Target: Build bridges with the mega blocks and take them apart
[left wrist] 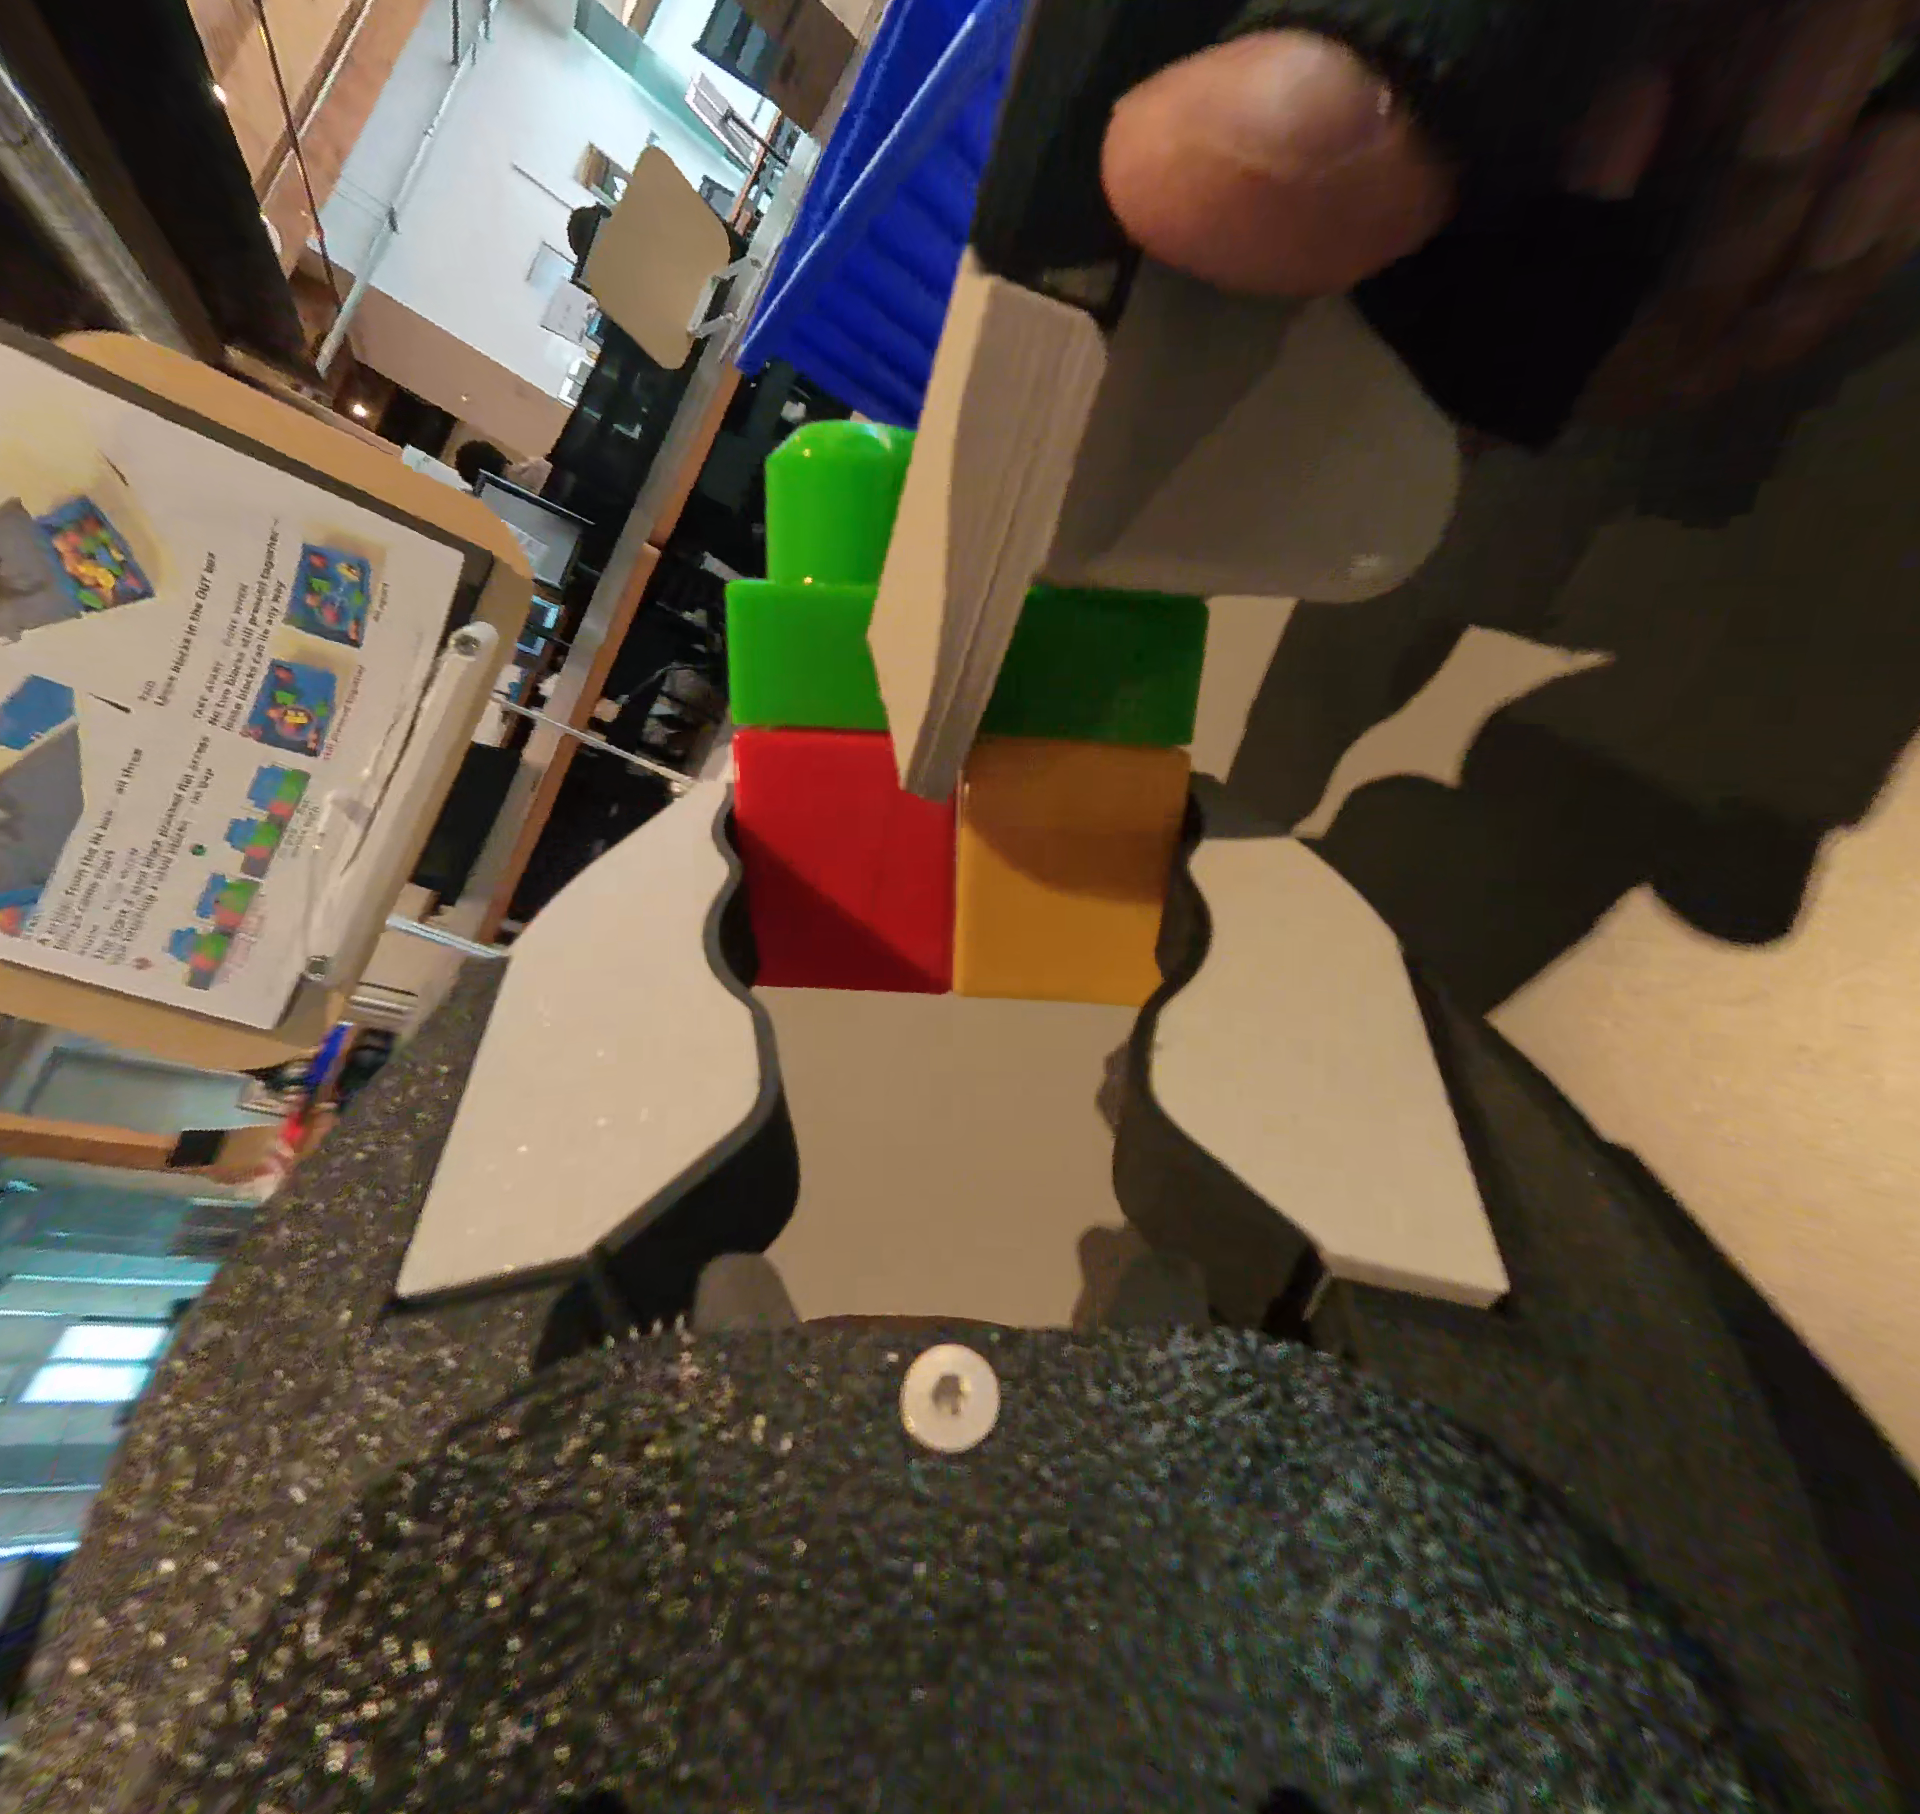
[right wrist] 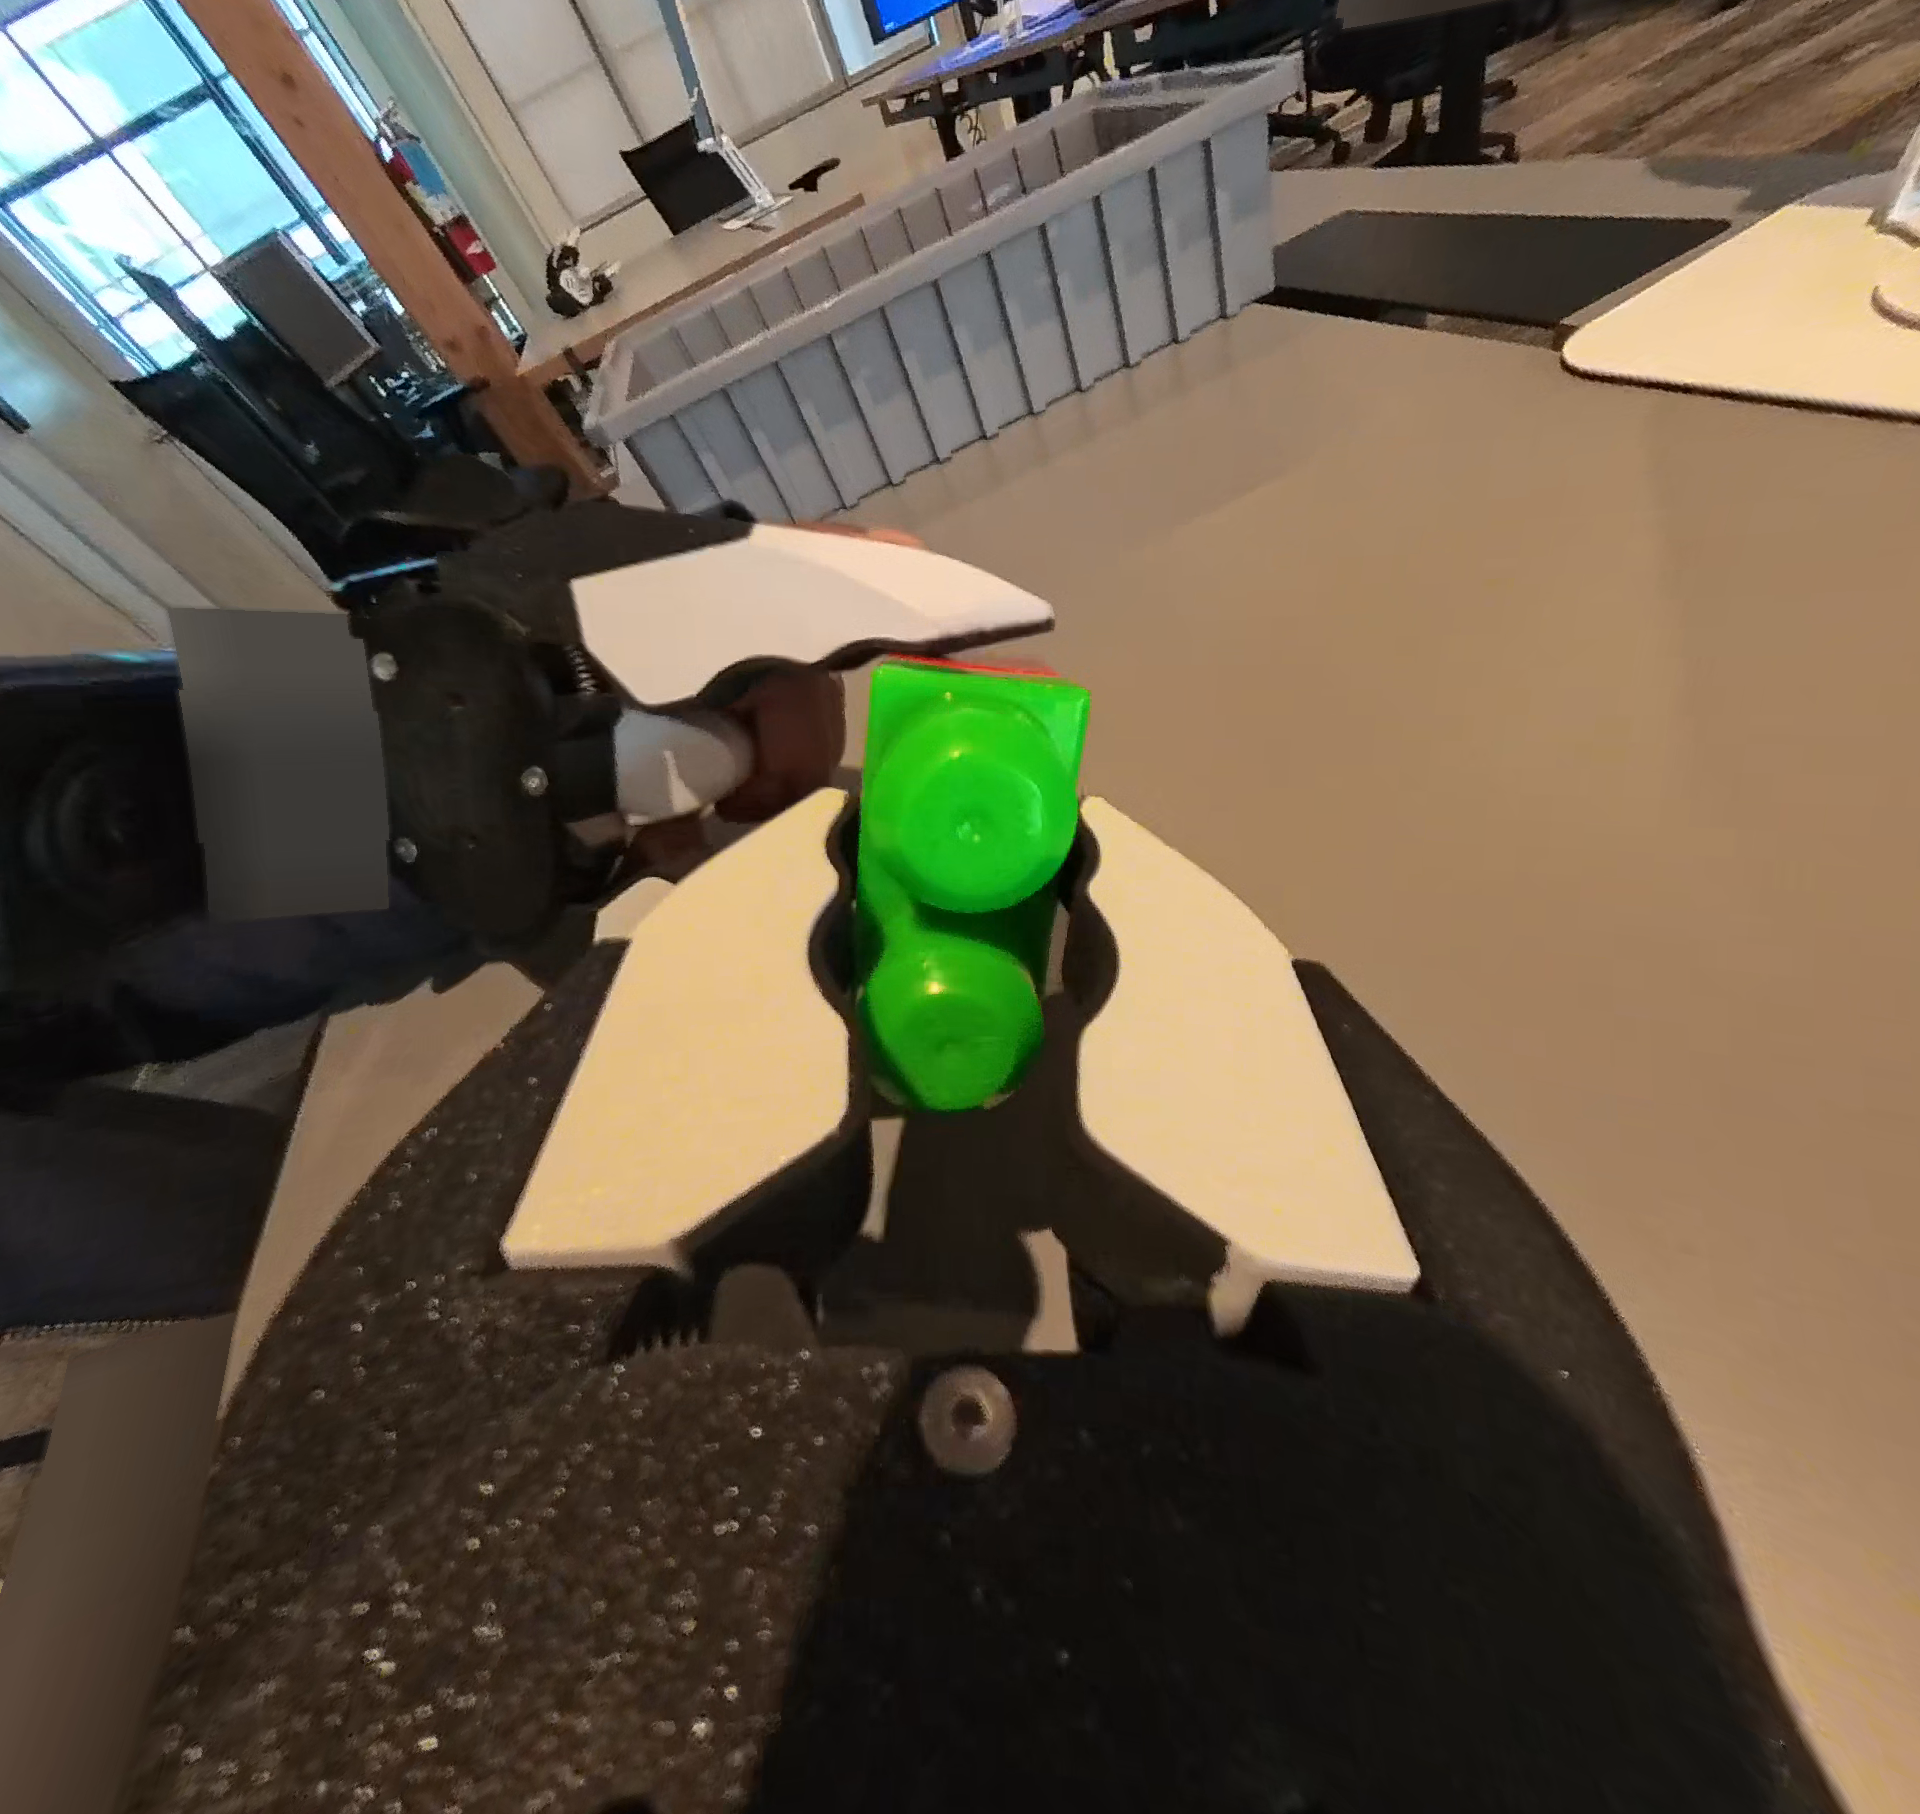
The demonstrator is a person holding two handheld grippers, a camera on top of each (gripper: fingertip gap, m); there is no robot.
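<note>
- Printed paper on a board, an instruction sheet (left wrist: 223,725), is seen at the left edge of the left wrist view; it plays no part in the grip.
- At the centre of that view, a red block (left wrist: 842,871) and a yellow block (left wrist: 1060,871) are held side by side, touching, clamped between the left tongs (left wrist: 956,891), whose pads press the outer faces of the pair.
- A green block (left wrist: 800,663) is seated across the tops of both, so a small bridge is formed; one stud is seen at its upper left.
- The green block is gripped by the right tongs (right wrist: 961,891), whose pale finger (left wrist: 987,538) crosses the block from the upper right of the left wrist view.
- In the right wrist view the green block sits at centre frame, studs towards the camera, clenched between both fingers; a sliver of red shows behind it.
- The whole stack appears to be held off the counter (right wrist: 1455,725); a grey bin (right wrist: 935,341) stands well behind it.
- The step in hand is judged to be the parting, or the last pressing, of the green block; which one cannot be told.
- For a clean parting, the base pair should be kept firmly clamped while the green block is rocked off along the stud axis, not twisted, so that red and yellow are not sprung apart.
</note>
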